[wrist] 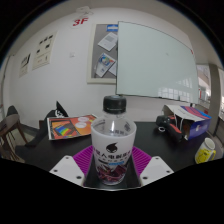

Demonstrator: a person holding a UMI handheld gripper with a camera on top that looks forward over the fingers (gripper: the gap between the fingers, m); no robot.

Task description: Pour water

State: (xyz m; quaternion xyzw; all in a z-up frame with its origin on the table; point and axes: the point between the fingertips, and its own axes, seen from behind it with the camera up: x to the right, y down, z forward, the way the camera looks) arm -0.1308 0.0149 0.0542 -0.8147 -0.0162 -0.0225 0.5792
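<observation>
Standing upright between the gripper's (111, 172) two fingers is a clear plastic water bottle with a black screw cap and a dark label bearing pink and white print (113, 142). Its lower body sits right between the checkered finger faces, the left finger (72, 167) at about eight o'clock from the label and the right finger (153, 166) at about four o'clock. Both fingers lie close against the bottle's sides, yet whether they actually press on it or leave a thin gap cannot be told, since the bottle hides the contact lines. Its base is out of sight below the fingers, so whether it rests on the dark tabletop (40, 153) is also unclear.

Beyond the bottle, at ten o'clock from its cap, a flat board with orange, pink and blue panels (70, 126) lies on the table. At three o'clock, well apart from the bottle, stands an open cardboard box with colourful contents (186, 122), and farther round at four o'clock a small yellow object (205, 151) sits near the table's edge. A large white board with a pale frame (158, 60) hangs on the back wall at one o'clock, a notice panel with papers (106, 55) beside it at twelve, and white sheets (36, 55) are pinned to the wall at ten o'clock.
</observation>
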